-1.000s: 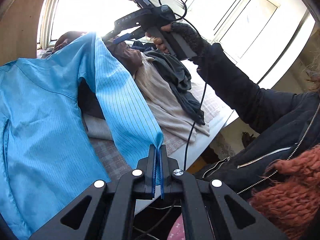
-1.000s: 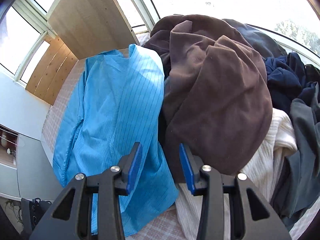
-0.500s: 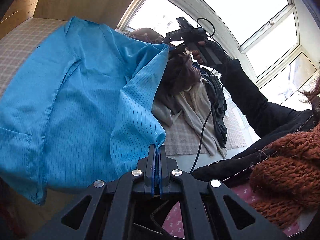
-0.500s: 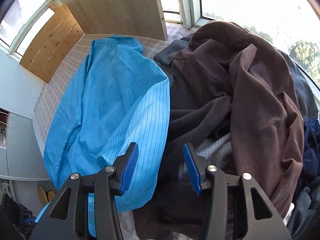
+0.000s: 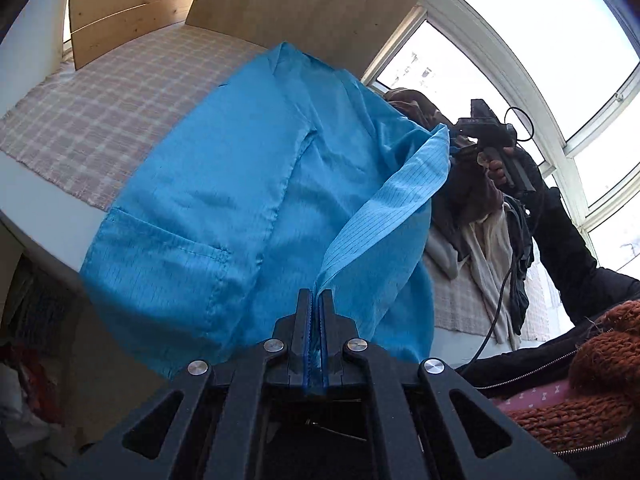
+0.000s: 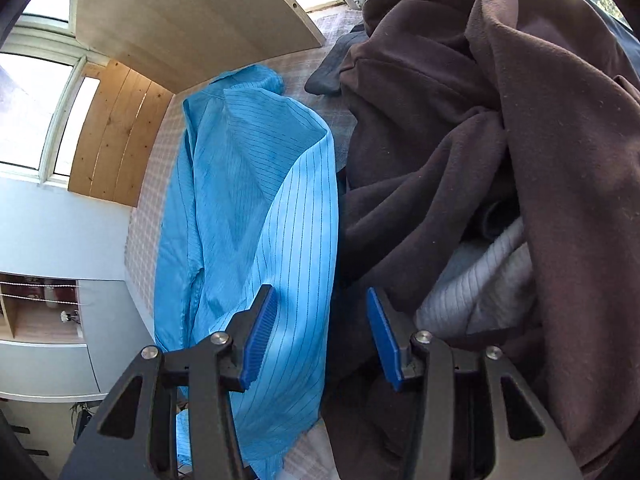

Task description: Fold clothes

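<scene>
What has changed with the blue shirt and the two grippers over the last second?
The left gripper has swung around while clamped on the blue shirt hem, so more of the shirt now shows spread over the checked cloth. The right gripper has closed in on the shirt's edge beside the brown garment. Unchanged: left jaws shut on the fabric, right jaws open and holding nothing.

My pink-and-white checked tablecloth (image 5: pixel 86 120) lies before a pale wooden board (image 5: pixel 304 8) and bright white-framed windows (image 5: pixel 532 52).
</scene>
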A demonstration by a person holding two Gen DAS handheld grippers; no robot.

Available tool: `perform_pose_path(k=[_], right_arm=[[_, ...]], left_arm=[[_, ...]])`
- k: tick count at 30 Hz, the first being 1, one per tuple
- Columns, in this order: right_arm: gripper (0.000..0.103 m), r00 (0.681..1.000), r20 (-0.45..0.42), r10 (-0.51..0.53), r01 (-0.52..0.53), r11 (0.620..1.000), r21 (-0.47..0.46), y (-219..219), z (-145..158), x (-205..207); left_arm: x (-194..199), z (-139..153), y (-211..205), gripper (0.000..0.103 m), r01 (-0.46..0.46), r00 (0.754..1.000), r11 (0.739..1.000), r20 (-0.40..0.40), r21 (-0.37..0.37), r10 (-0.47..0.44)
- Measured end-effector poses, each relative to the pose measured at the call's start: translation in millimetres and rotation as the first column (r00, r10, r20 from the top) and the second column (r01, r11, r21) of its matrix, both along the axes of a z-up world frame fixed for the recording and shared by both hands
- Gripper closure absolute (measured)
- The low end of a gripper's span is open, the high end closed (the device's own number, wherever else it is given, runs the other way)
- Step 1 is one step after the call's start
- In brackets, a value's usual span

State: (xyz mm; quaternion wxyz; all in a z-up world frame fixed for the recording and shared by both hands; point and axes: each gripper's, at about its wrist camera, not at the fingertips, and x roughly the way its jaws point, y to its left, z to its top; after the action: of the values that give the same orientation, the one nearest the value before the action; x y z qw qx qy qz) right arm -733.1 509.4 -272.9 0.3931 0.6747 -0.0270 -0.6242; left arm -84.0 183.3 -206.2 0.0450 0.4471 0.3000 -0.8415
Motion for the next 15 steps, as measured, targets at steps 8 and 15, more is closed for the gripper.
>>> perform_pose_path(k=[8, 15], right_arm=[[0.057, 0.993, 0.108, 0.043, -0.028, 0.99, -0.141, -54.1, -6.7, 16.3], [0.057, 0.995, -0.048, 0.091, -0.097, 0.984, -0.149, -110.9, 29.1, 17.1]], left_arm=[[17.8, -31.8, -20.6, 0.101, -0.08, 0.997, 0.992, 0.031, 0.097, 0.077], [30.3, -32.8, -25.8, 0.101, -0.121, 0.992, 0.987, 0.044, 0.107, 0.117]])
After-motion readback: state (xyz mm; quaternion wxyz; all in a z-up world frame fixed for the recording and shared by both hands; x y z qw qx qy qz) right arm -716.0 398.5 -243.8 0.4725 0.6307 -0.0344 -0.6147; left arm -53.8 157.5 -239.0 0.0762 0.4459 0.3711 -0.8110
